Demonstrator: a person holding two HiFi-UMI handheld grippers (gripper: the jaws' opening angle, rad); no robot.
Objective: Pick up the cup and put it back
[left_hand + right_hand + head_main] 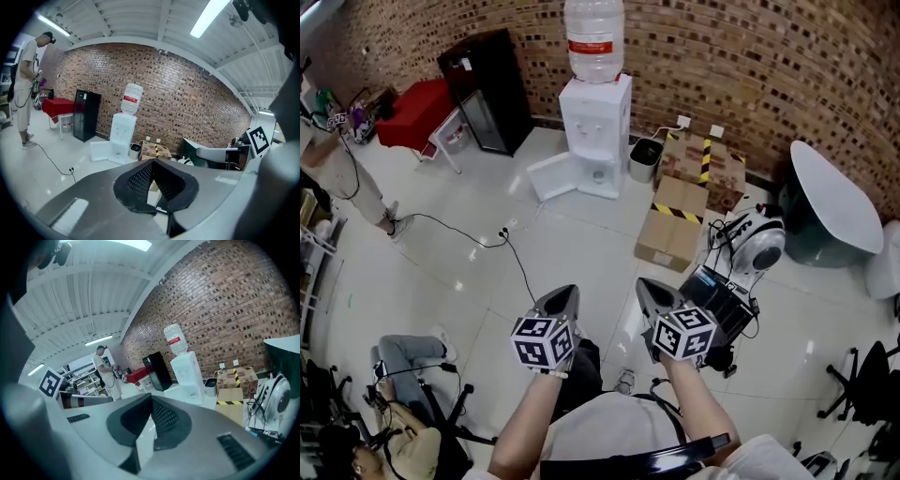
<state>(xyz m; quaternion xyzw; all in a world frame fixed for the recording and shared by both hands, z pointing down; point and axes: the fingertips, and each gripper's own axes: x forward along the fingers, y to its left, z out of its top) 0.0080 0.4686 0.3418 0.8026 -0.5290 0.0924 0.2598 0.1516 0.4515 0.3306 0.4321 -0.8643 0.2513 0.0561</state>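
Over the floor, two tongs, left tongs and right tongs, both closed, empty.

White tiled floor carries a water dispenser, cardboard boxes and a black cabinet

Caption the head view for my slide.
Shut and empty, left gripper and right gripper point across tiled floor toward a water dispenser and cardboard boxes.

bottle on dispenser; cabinet left of dispenser; bin just right; boxes right of bin
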